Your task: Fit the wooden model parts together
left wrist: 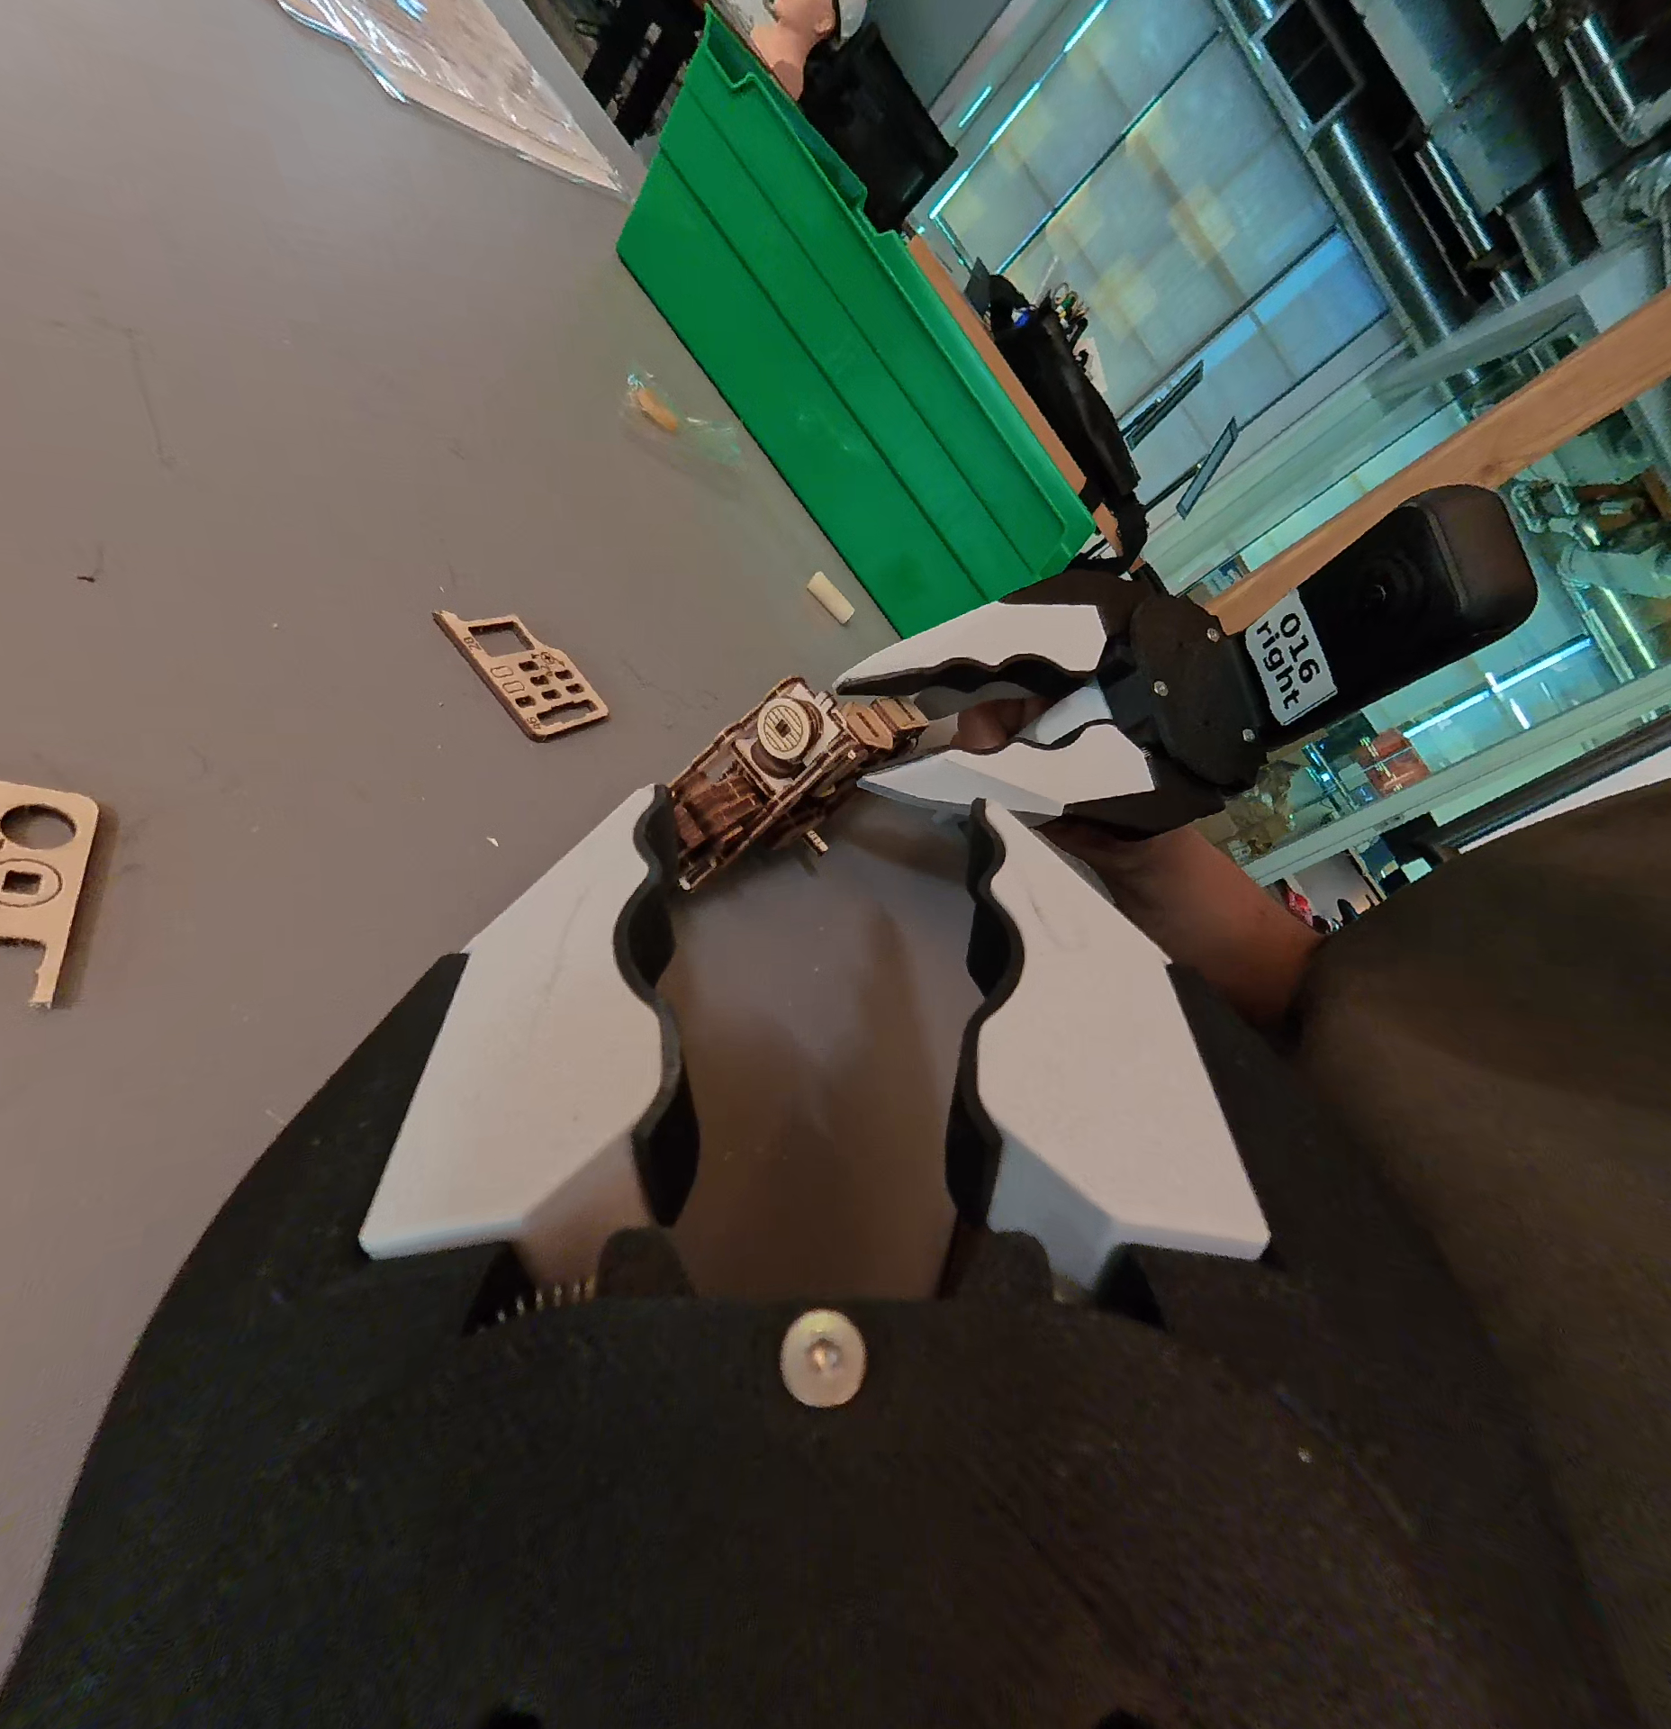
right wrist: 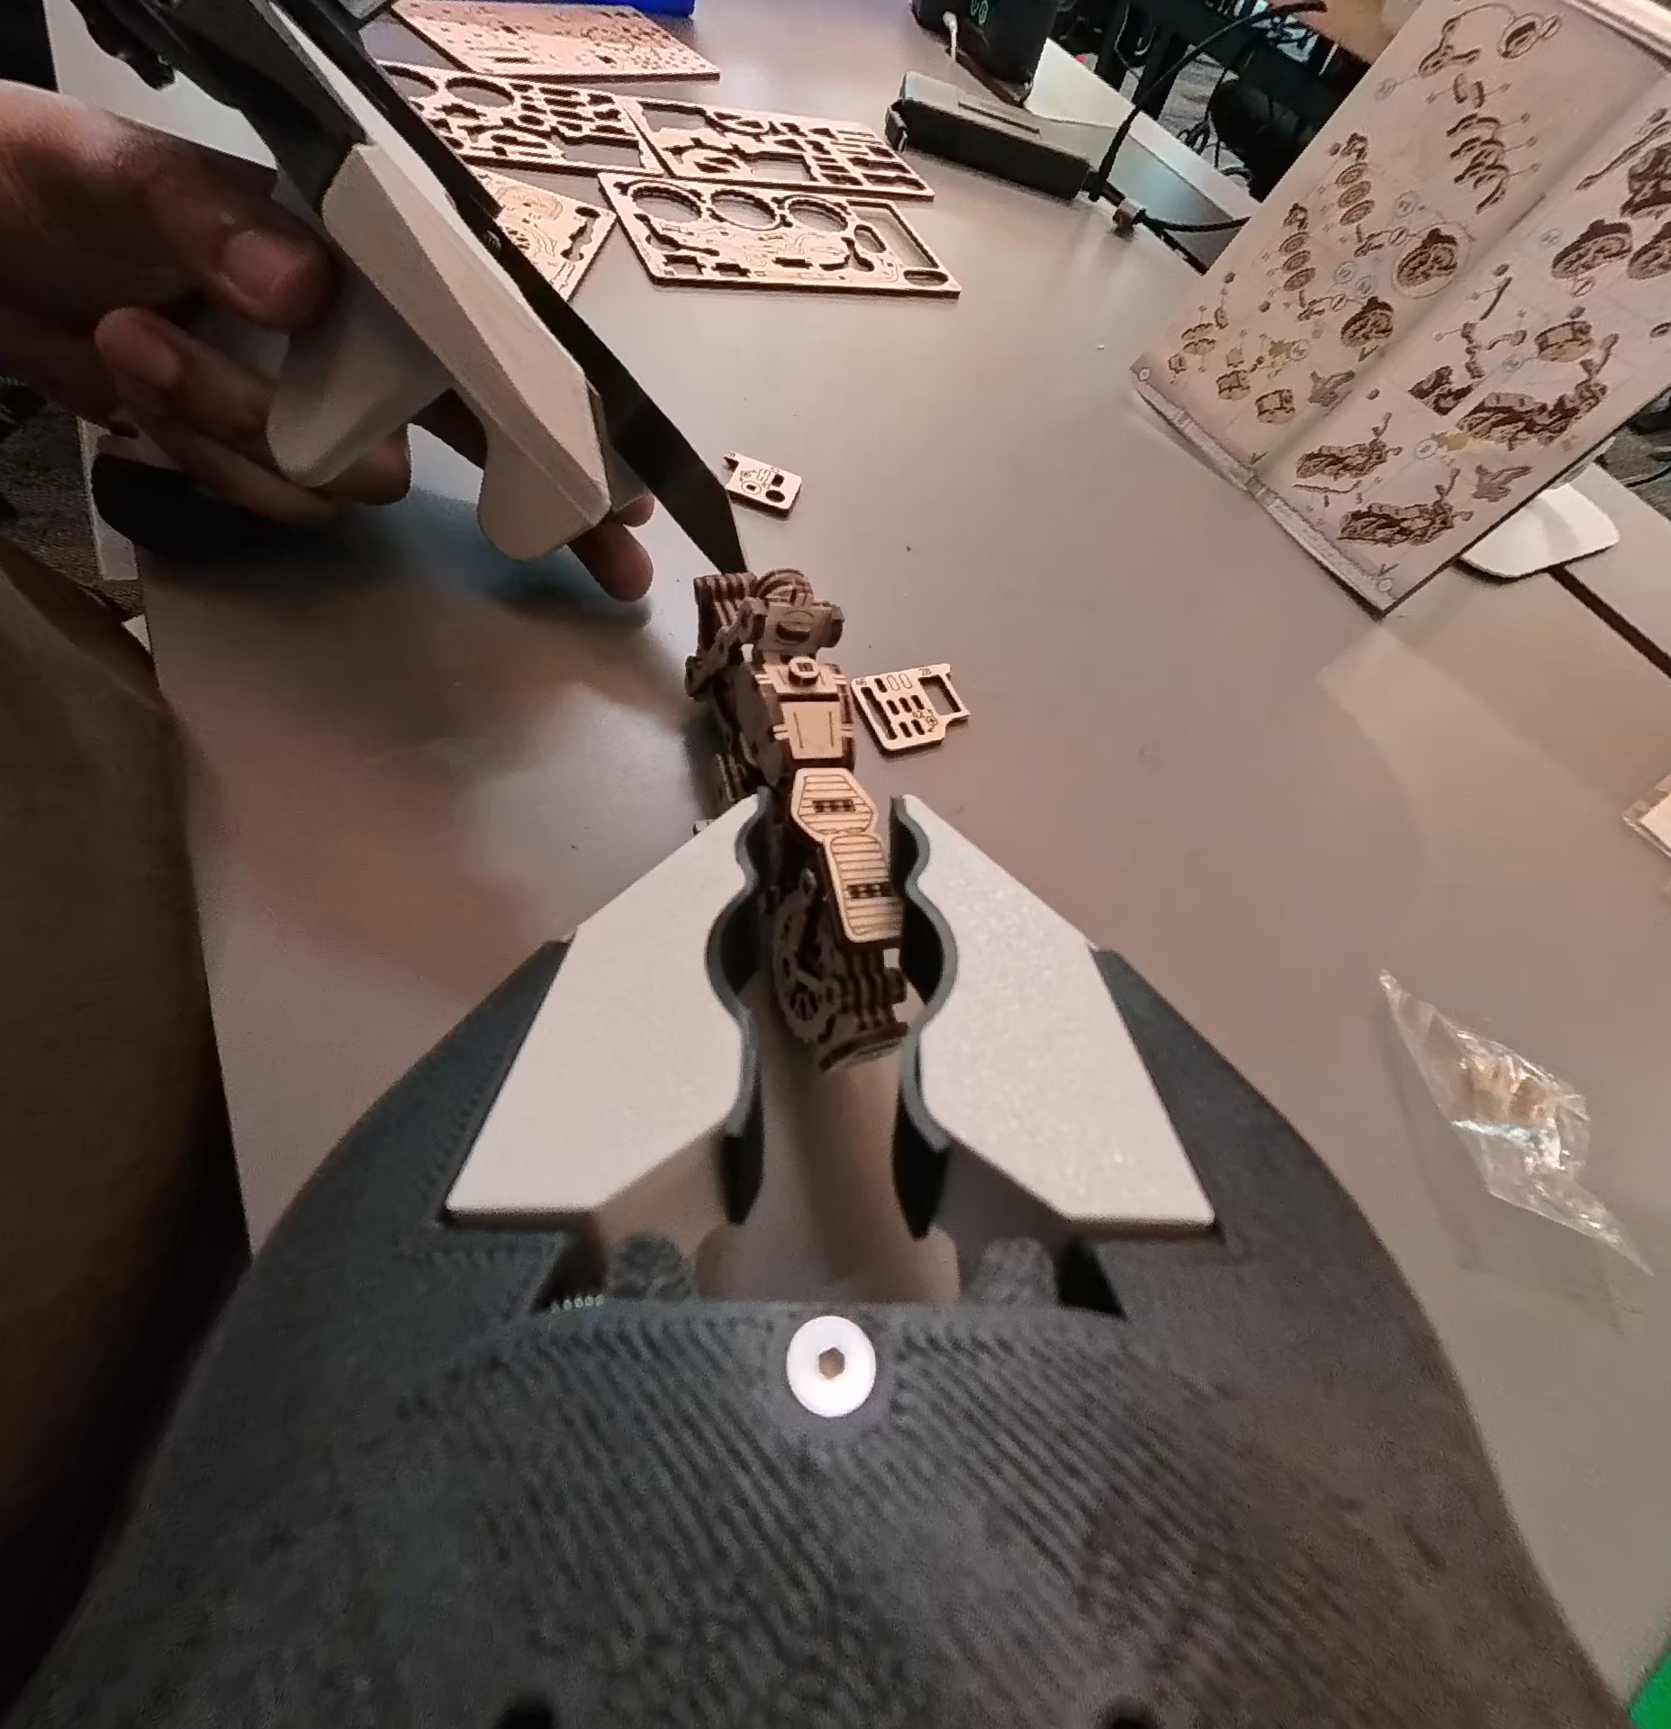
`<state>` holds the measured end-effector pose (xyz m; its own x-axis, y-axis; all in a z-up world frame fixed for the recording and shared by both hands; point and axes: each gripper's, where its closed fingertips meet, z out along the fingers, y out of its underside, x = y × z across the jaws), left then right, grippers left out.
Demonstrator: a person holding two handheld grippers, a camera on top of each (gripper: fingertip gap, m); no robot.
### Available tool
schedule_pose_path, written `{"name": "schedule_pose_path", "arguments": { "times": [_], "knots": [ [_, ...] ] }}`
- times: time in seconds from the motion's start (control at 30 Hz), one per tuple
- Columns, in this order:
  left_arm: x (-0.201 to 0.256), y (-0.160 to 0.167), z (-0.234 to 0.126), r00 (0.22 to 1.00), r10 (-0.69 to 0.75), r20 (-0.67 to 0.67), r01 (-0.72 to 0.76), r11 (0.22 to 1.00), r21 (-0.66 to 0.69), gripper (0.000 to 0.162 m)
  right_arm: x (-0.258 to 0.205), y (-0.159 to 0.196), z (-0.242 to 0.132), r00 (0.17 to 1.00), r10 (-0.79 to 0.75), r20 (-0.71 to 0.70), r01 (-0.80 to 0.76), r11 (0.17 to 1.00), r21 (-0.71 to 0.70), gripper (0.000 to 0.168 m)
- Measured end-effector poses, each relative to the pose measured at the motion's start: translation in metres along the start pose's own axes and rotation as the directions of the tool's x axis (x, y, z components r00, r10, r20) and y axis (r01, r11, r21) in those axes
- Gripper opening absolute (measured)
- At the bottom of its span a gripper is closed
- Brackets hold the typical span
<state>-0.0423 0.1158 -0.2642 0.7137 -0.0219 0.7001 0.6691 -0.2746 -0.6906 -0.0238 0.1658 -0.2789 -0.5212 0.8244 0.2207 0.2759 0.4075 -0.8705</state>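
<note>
Gripping the brown laser-cut wooden motorcycle model, right hand-held gripper clamps its rear end.
Left hand-held gripper gapes unclenched; model's length runs between them; right's white sticker bears print.

light: even indoor, soft shadows on table | glare: faint | edges: fisheye-warped (both views) | focus: near parts blurred

Each wrist camera close behind its tongs, facing oppositely, both sharing the wooden model

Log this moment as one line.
right gripper: shut on wooden model | left gripper: open, one fingertip at model's front | table: loose sheets
</note>
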Motion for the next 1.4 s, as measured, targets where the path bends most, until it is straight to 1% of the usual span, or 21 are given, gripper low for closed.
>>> {"name": "schedule_pose_path", "arguments": {
  "times": [0.17, 0.6, 0.87, 1.13, 1.4],
  "knots": [
    [-0.001, 0.000, 0.000, 1.000, -0.001, 0.009, 0.001, 1.000, 0.001, 0.058, 0.001, 0.000, 0.000, 1.000, -0.002, -0.006, 0.002, 1.000, 0.002, 0.023],
    [-0.001, 0.000, 0.000, 1.000, -0.008, 0.006, 0.008, 1.000, 0.001, 0.057, -0.005, -0.001, -0.001, 1.000, -0.004, 0.025, 0.003, 1.000, 0.009, 0.026],
    [0.000, 0.002, 0.001, 1.000, -0.016, -0.008, 0.016, 1.000, -0.013, 0.054, -0.011, -0.004, -0.004, 0.997, 0.010, 0.073, -0.012, 0.999, 0.030, 0.028],
    [-0.001, 0.002, 0.001, 0.999, -0.043, -0.017, 0.043, 0.999, -0.012, 0.053, -0.009, -0.006, -0.005, 0.994, 0.052, 0.092, -0.056, 0.998, 0.041, 0.031],
    [-0.002, 0.002, 0.002, 0.999, -0.049, -0.015, 0.049, 0.999, -0.013, 0.054, -0.010, -0.004, -0.004, 0.994, 0.048, 0.093, -0.051, 0.998, 0.029, 0.031]
  ]
}}
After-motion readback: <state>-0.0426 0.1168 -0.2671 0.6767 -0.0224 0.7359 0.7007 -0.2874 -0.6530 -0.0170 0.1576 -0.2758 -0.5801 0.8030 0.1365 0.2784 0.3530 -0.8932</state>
